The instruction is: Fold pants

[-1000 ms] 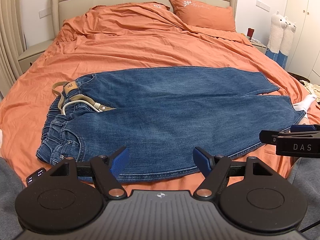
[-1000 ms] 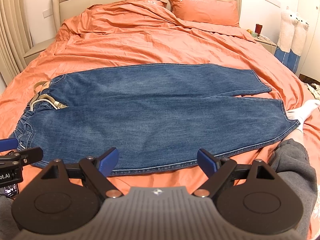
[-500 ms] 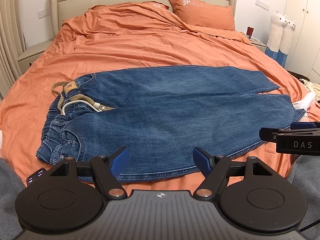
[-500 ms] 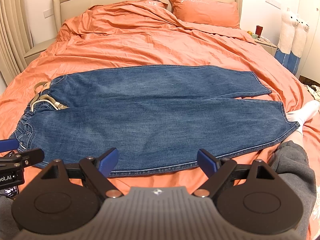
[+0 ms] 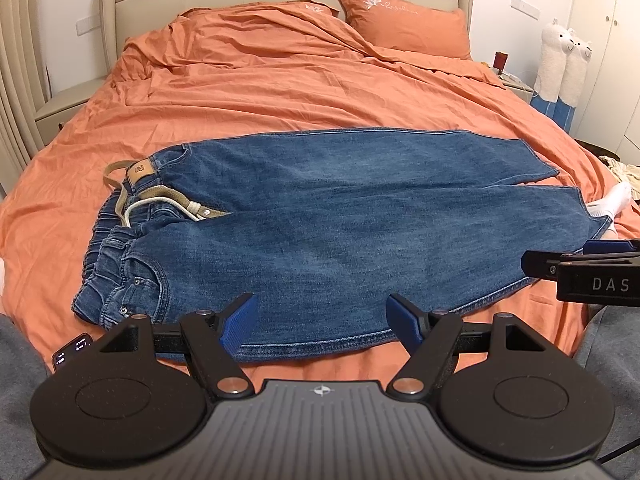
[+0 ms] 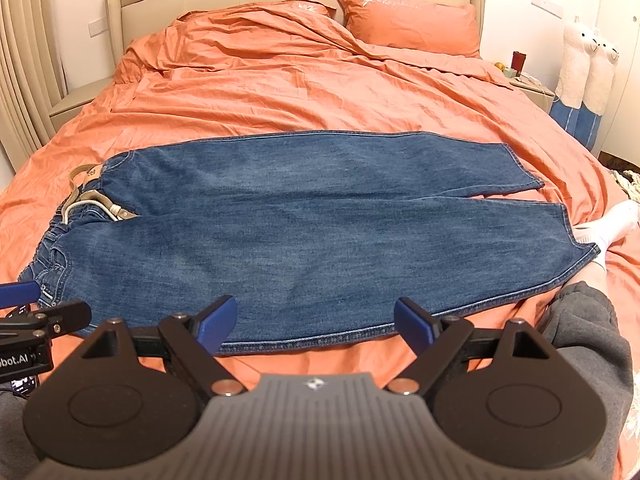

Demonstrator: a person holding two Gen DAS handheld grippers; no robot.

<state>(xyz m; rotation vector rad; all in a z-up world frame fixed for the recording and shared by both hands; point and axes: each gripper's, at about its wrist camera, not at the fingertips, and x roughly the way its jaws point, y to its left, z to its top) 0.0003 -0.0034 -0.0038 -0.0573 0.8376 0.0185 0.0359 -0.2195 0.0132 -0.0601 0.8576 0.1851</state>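
Observation:
Blue jeans (image 5: pixel 340 232) (image 6: pixel 312 224) lie flat across the orange bed, waistband with a tan belt (image 5: pixel 160 196) at the left, leg hems at the right. My left gripper (image 5: pixel 322 318) hovers open just above the jeans' near seam, nothing between its blue pads. My right gripper (image 6: pixel 316 320) is likewise open over the near seam, a bit further toward the legs. Each gripper shows at the edge of the other's view: the right gripper (image 5: pixel 584 268) at the right edge, the left gripper (image 6: pixel 28 320) at the left edge.
An orange duvet (image 5: pixel 300 92) covers the bed, with a pillow (image 5: pixel 404 20) at the beige headboard. A person's white-socked foot (image 6: pixel 608 228) and grey trouser knee (image 6: pixel 588 332) lie by the hems. A phone (image 5: pixel 72 354) rests near the waistband. Plush alpacas (image 6: pixel 588 68) stand at the right.
Both views have shifted very slightly; the jeans lie as before and both grippers stay open.

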